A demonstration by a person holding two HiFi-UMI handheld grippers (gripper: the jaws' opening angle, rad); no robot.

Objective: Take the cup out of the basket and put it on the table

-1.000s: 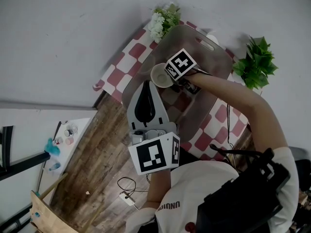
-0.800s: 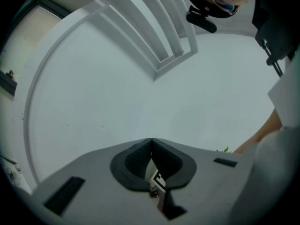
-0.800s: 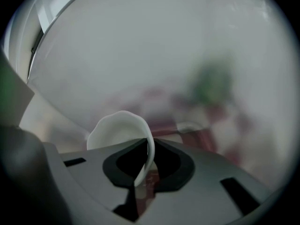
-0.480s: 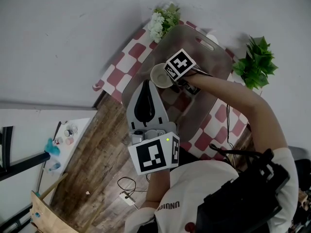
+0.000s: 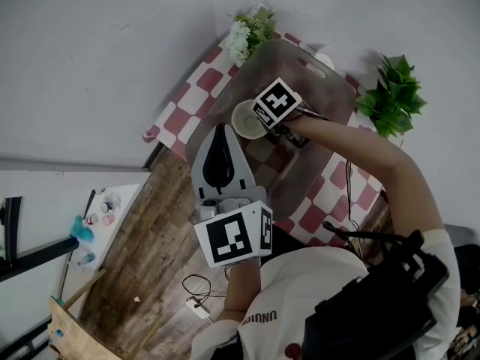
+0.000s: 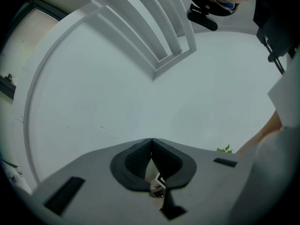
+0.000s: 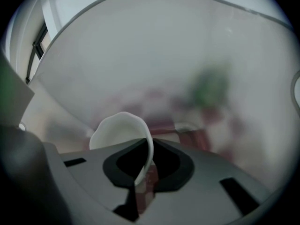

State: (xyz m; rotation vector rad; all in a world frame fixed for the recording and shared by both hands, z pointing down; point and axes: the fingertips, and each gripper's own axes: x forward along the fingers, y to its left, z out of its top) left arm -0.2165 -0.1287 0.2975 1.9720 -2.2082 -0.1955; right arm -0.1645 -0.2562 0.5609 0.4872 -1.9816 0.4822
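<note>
- The bare right forearm (image 5: 360,152) reaches from the shoulder at 4 o'clock in the head view toward the middle. It ends in the right gripper (image 5: 264,123), which tilts steeply down into the translucent grey plastic basket (image 5: 330,102).
- The right gripper's jaws have just been closing and now stand narrow. One pad is inside and one outside the wall of the round white cup (image 5: 246,118), pinching its rim.
- The cup is mouth up in the basket, at its 9 o'clock side. Whether its base is off the basket floor I cannot tell.
- The basket lies on the table with the red-and-white checked cloth (image 5: 187,103).
- The left gripper (image 6: 151,142) is held level at 6 o'clock of the cup, near the person's chest, pointing at a white wall. Its jaw tips meet with nothing between them.
- Both grippers' cubes bear black-and-white square patterns.
- The person's white shirt (image 5: 289,276) carries dark red lettering, seen upside down and too small to read surely.
- White flowers (image 5: 244,36) stand at 12 o'clock of the cup, and a green leafy plant (image 5: 390,100) stands at 3 o'clock of the basket.
</note>
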